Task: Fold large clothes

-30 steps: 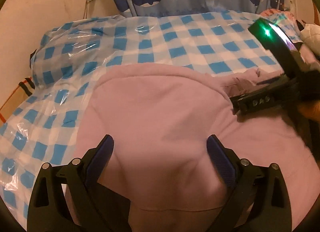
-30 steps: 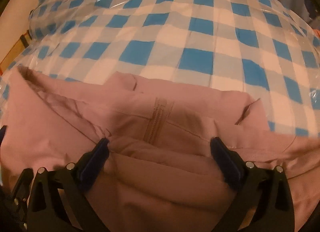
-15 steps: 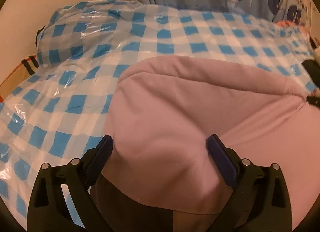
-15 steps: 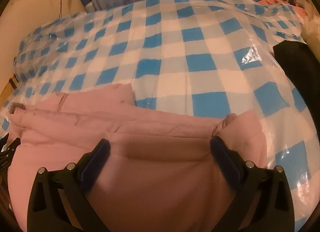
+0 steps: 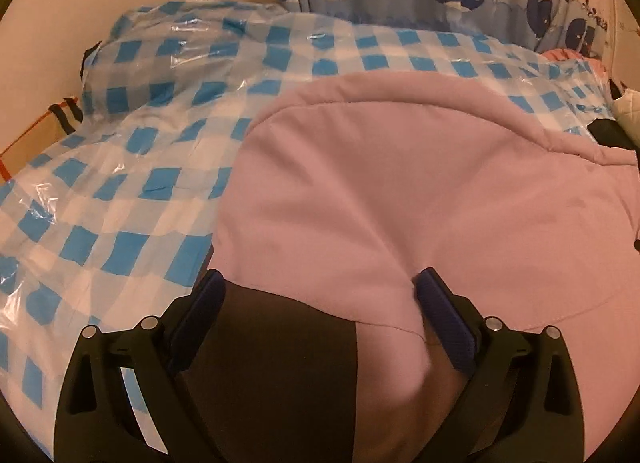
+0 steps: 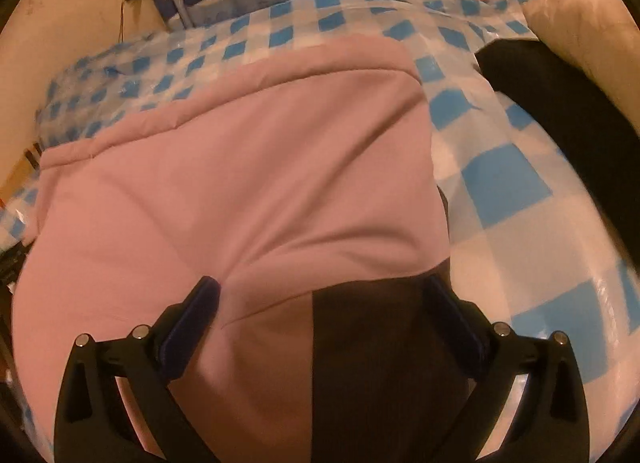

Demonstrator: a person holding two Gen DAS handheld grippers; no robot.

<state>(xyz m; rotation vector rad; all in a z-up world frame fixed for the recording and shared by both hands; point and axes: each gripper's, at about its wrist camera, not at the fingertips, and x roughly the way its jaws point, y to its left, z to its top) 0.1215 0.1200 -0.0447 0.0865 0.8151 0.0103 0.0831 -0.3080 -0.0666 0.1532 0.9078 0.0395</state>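
My left gripper (image 5: 320,303) had its jaws spread over the near left hem of the pink garment (image 5: 400,191), gripping nothing. That garment lay folded on the checked bedcover (image 5: 120,191). My right gripper (image 6: 320,303) stood equally wide over its near right corner.
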